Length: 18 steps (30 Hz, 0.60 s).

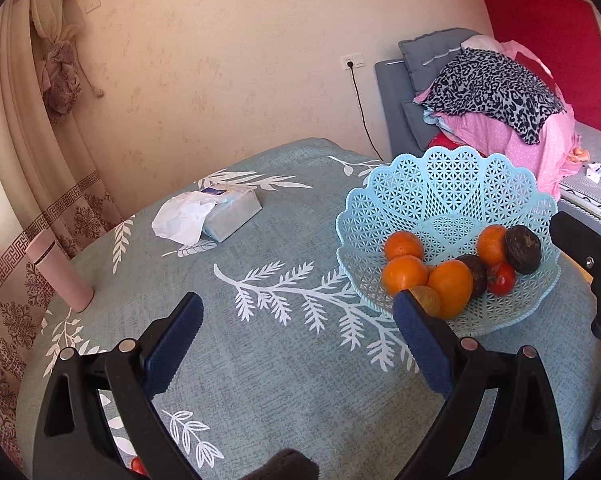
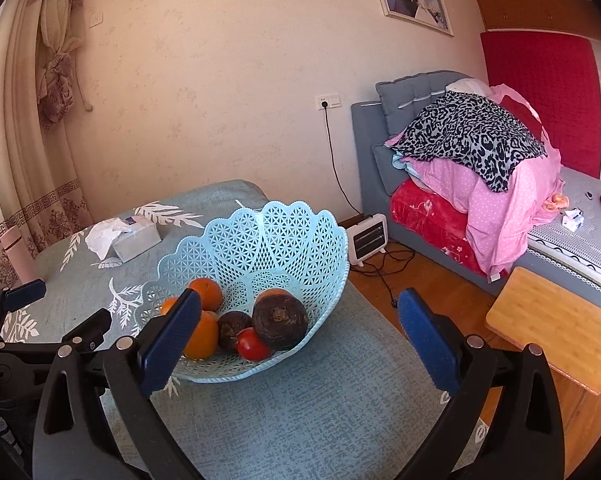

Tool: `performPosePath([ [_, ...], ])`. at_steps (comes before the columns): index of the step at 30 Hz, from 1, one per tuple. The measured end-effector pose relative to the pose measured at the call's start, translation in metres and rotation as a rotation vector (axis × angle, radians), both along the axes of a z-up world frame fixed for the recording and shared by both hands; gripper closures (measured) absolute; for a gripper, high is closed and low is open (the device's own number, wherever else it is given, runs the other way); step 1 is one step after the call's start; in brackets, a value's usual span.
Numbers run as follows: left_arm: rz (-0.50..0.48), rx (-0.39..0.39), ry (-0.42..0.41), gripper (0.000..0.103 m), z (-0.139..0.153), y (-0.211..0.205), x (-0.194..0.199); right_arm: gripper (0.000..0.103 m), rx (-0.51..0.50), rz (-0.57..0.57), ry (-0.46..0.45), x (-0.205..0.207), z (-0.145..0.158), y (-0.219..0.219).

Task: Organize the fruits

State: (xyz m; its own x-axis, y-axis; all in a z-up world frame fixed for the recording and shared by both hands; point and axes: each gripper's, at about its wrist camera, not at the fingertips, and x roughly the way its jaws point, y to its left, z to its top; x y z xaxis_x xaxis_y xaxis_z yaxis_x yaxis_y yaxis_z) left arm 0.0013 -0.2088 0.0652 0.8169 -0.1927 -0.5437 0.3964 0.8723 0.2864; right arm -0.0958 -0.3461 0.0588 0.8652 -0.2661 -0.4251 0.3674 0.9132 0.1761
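A light blue lattice basket (image 1: 452, 184) stands on the table's right side and also shows in the right wrist view (image 2: 276, 236). It holds several oranges (image 1: 404, 274), two dark brown round fruits (image 1: 522, 249) and a small red fruit (image 1: 502, 279). In the right wrist view the big dark fruit (image 2: 280, 320) and the red fruit (image 2: 253, 344) lie at the basket's front. My left gripper (image 1: 298, 330) is open and empty above the cloth, left of the basket. My right gripper (image 2: 298, 330) is open and empty, in front of the basket.
A tissue box (image 1: 220, 212) lies at the back of the table. A pink bottle (image 1: 58, 276) stands at its left edge. A bed with piled bedding (image 2: 480, 160), a small heater (image 2: 367, 240) and a wooden stool (image 2: 548, 328) are to the right.
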Motion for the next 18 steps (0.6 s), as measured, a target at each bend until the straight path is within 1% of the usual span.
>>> performPosePath([
  [4,0.034,0.006,0.04,0.008,-0.003,0.017,-0.004,0.003,0.027,-0.001,0.007,0.002,-0.002,-0.006],
  [7,0.103,0.002,0.081,0.008,-0.006,0.045,-0.006,0.003,0.034,-0.002,0.01,0.003,-0.002,-0.008],
  [11,0.196,-0.039,0.155,0.008,-0.008,0.094,-0.01,0.003,0.024,-0.001,0.011,0.004,-0.002,-0.006],
  [14,0.252,-0.073,0.204,0.008,-0.015,0.127,-0.015,0.003,0.02,-0.002,0.012,0.004,-0.002,-0.005],
  [17,0.291,-0.112,0.258,0.008,-0.025,0.153,-0.019,0.003,0.019,-0.001,0.012,0.004,-0.002,-0.005],
  [18,0.3,-0.121,0.274,0.01,-0.029,0.16,-0.021,0.003,0.018,-0.001,0.013,0.004,-0.002,-0.005],
])
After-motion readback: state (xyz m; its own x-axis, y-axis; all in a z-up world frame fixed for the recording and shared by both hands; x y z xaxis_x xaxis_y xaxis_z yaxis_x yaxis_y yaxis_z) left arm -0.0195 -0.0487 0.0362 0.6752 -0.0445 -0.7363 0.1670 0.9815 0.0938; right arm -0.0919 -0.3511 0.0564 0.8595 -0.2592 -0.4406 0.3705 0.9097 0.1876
